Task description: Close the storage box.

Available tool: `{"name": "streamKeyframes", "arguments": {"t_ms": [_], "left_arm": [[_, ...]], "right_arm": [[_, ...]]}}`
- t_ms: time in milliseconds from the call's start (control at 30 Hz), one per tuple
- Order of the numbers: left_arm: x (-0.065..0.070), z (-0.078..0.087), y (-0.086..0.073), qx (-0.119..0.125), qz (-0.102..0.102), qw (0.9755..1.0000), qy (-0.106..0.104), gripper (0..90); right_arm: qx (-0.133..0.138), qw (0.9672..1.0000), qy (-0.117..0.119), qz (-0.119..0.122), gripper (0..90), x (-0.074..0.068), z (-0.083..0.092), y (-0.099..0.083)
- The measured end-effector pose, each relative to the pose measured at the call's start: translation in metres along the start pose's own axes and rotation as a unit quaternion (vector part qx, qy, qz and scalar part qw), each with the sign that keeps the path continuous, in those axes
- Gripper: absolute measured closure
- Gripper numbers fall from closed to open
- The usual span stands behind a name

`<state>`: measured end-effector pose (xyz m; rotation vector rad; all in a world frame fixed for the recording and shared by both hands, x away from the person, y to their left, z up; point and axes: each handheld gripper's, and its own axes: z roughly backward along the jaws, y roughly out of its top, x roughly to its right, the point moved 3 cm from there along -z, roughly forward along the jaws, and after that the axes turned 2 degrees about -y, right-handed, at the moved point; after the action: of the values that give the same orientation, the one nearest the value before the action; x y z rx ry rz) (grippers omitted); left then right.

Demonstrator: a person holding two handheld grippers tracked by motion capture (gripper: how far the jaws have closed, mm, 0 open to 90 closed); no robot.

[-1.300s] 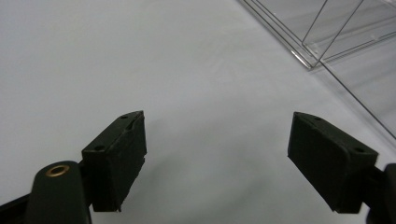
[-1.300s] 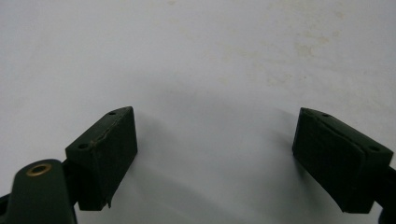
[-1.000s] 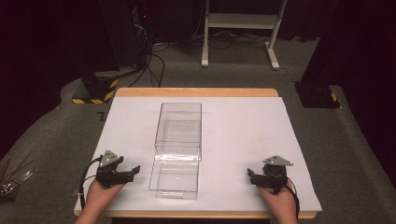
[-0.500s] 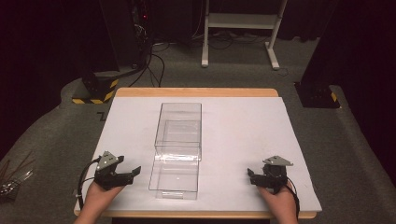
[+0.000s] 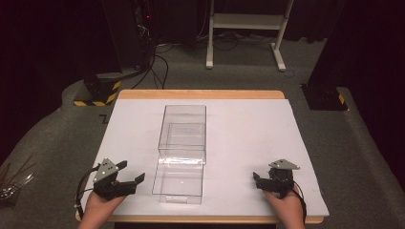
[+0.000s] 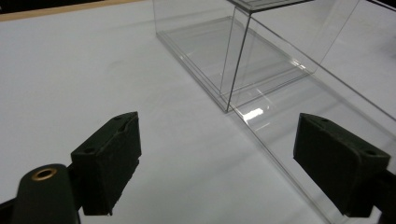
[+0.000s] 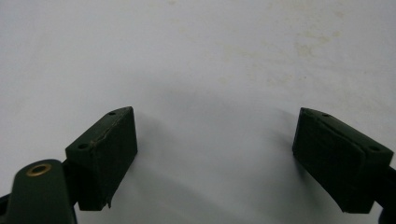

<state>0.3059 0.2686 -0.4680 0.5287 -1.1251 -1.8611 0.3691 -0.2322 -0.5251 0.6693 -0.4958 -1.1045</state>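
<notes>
Here, clear rectangular plastic box on smooth white table.

Table: white top with a tan wooden edge. Box: clear. Both grippers, left and right: black with grey plates. Far-left floor block: black with yellow stripes. Carpet: grey-green.

The clear box runs off the left gripper view's top and right edges. Dim objects on the floor at the high view's left edge are unidentifiable.
</notes>
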Motion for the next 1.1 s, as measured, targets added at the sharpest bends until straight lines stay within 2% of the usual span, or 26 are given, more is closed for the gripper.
{"name": "streamKeyframes", "arguments": {"t_ms": [300, 500, 800, 1100], "left_arm": [[0.010, 0.008, 0.001, 0.010, -0.005, 0.9999, -0.009, 15.7], [0.018, 0.014, 0.006, 0.025, -0.002, 0.9994, -0.024, 15.9], [0.035, 0.027, 0.000, 0.036, 0.003, 0.9982, -0.049, 15.9], [0.046, 0.024, 0.000, 0.036, -0.006, 0.9966, -0.073, 15.4]], "right_arm": [[0.000, 1.0000, 0.001, 0.000, 13.9, 0.000, 0.000, 0.000], [0.000, 1.0000, 0.001, 0.000, 13.9, 0.000, 0.000, 0.000], [0.000, 1.0000, 0.000, 0.000, 13.9, 0.000, 0.000, 0.000], [0.000, 1.0000, 0.001, 0.000, 13.9, 0.000, 0.000, 0.000]]}}
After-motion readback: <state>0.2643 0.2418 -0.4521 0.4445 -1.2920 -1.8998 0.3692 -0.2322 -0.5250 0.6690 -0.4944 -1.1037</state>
